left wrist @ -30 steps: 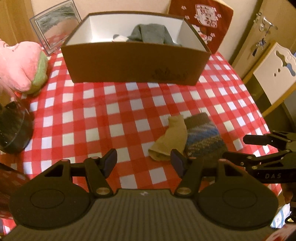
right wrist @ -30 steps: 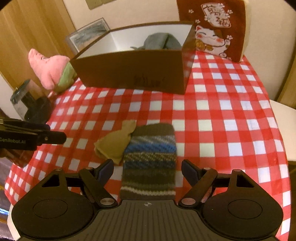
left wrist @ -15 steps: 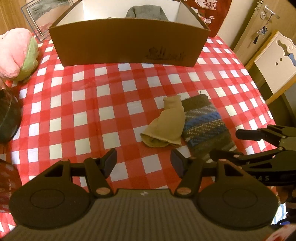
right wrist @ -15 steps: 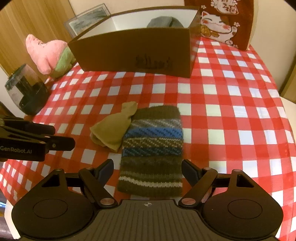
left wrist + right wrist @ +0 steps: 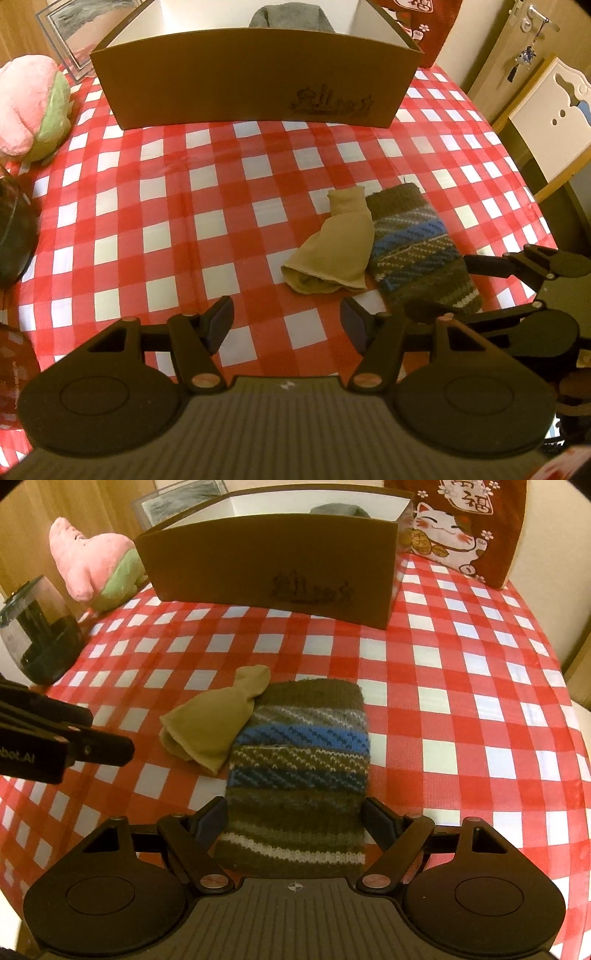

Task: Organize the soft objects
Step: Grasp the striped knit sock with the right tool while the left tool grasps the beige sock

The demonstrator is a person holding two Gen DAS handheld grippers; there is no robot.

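1. Right wrist view: over the last second the right gripper (image 5: 293,818) has come down over the striped knitted sock (image 5: 299,771). Its jaws now stand wide on either side of the sock's near end, and the pads do not yet seem to press on it.
2. The left gripper (image 5: 286,321) has also sunk, jaws wide and empty. It hovers over bare cloth, just short of the tan sock (image 5: 334,247).
3. Judged from this, both socks are about to be picked up; neither is held yet.
4. The tan sock lies touching the striped sock's left edge, both well in front of the brown box (image 5: 273,572), where a grey soft item (image 5: 291,16) already lies.
5. The surface is a red-and-white checked tablecloth (image 5: 461,686). Left of the box lies a pink plush toy (image 5: 96,568); right of it stands a lucky-cat cushion (image 5: 461,531).
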